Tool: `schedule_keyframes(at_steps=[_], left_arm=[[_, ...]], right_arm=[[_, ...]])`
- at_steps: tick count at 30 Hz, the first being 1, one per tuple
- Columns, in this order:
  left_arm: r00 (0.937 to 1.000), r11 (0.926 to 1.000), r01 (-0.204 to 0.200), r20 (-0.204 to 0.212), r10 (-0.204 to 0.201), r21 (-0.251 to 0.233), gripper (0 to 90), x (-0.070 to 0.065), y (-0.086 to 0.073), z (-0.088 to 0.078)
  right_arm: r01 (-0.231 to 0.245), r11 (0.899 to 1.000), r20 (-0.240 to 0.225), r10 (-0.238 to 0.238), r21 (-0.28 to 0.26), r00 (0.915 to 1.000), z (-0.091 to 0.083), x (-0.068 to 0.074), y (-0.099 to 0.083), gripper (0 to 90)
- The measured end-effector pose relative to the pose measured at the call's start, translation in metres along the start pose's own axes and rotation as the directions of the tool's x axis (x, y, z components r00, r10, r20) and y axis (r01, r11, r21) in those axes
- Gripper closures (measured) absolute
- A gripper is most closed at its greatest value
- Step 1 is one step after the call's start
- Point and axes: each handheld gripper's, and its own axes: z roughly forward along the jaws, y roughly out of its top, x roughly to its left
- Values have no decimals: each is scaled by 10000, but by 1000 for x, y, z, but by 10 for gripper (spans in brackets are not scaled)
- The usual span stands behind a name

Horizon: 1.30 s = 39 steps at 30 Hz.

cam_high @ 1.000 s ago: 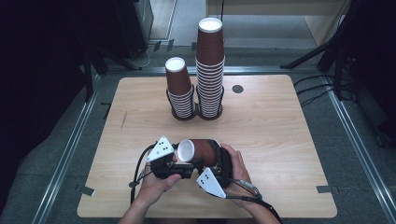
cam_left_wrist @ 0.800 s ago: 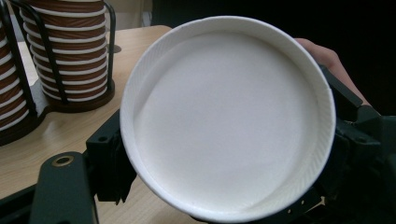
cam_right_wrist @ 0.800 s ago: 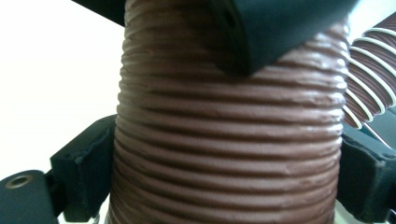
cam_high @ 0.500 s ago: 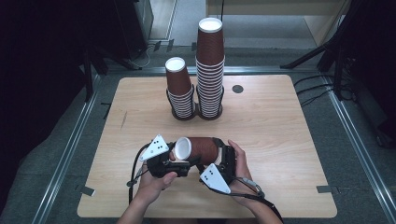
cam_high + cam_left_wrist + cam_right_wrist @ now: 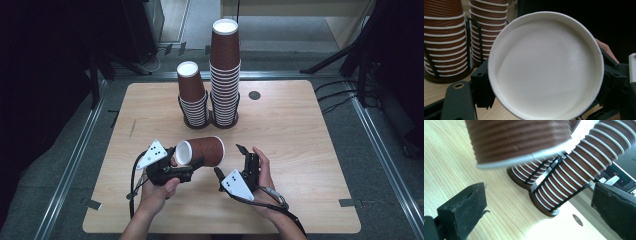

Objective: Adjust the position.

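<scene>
The left tongs (image 5: 186,166) have just clamped on the cup (image 5: 202,150). The right tongs (image 5: 229,160) now stand apart beside it, so the cup has changed hands.

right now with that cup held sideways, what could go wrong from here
1. The left gripper is shut on the thin paper cup near its base, so it might dent or slip out.
2. The right gripper is open, apart from the cup, so nothing supports its mouth end if it tips.
3. The tall stack rises well above its holder; carrying the cup there carelessly could knock it over.
</scene>
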Motion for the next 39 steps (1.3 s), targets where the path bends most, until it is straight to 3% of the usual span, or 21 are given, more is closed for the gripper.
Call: schedule_keyframes(at_steps=[7, 12, 14, 16, 20, 24, 28, 29, 31, 32, 33, 34, 35, 37, 39], left_arm=[[9999, 10000, 21, -152, -22, -47, 204, 2, -2, 0], [9997, 10000, -23, -236, 24, 55, 204, 3, -8, 4], [9997, 10000, 73, -251, -73, 4, 204, 4, -9, 4], [9995, 9998, 171, -280, -173, -67, 205, 6, -10, 4], [9991, 9995, 293, -306, -296, -118, 204, 7, -11, 4], [9989, 9993, 338, -310, -342, -142, 204, 8, -12, 5], [9987, 9993, 333, -371, -339, -178, 205, 9, -12, 4], [9987, 9993, 330, -386, -337, -186, 204, 9, -11, 3], [9986, 9995, 258, -459, -266, -172, 205, 10, -12, 3], [9984, 9996, 242, -497, -250, -166, 204, 10, -12, 4], [9983, 9996, 251, -521, -257, -130, 204, 11, -13, 4], [9980, 9995, 292, -555, -299, -129, 204, 12, -13, 4], [9979, 9995, 292, -573, -298, -121, 204, 13, -14, 4], [9975, 9993, 349, -603, -357, -140, 204, 13, -15, 5], [9974, 9993, 338, -626, -347, -158, 205, 13, -15, 5]], right_arm=[[-972, 9951, -11, 972, 197, 9953, 0, -8, -7, 6], [-1840, 9819, -96, 1846, 444, 9828, -1, -10, -11, 28], [-1944, 9793, -28, 1949, 572, 9808, -2, -10, -12, 28], [-2241, 9722, 135, 2237, 678, 9746, -3, -12, -12, 30], [-2987, 9508, 496, 2954, 822, 9541, -7, -14, -12, 68], [-3243, 9390, 253, 3236, 1147, 9459, -11, -7, -11, 74], [-4017, 8973, -142, 4109, 1830, 9115, -15, -6, -8, 141], [-4114, 8927, -140, 4209, 1841, 9070, -15, -6, -7, 138], [-4332, 8804, 139, 4390, 1927, 8984, -16, -7, -5, 137], [-4540, 8679, 405, 4557, 2017, 8892, -16, -8, -3, 135], [-4895, 8462, 777, 4847, 2107, 8712, -17, -8, 0, 131], [-5122, 8316, 963, 5039, 2147, 8584, -17, -9, 2, 122], [-5516, 8047, 1182, 5393, 2196, 8338, -17, -10, 6, 111], [-5925, 7765, 1424, 5753, 2146, 8055, -17, -11, 9, 96], [-6386, 7397, 1494, 6212, 2123, 7693, -17, -12, 12, 85]])
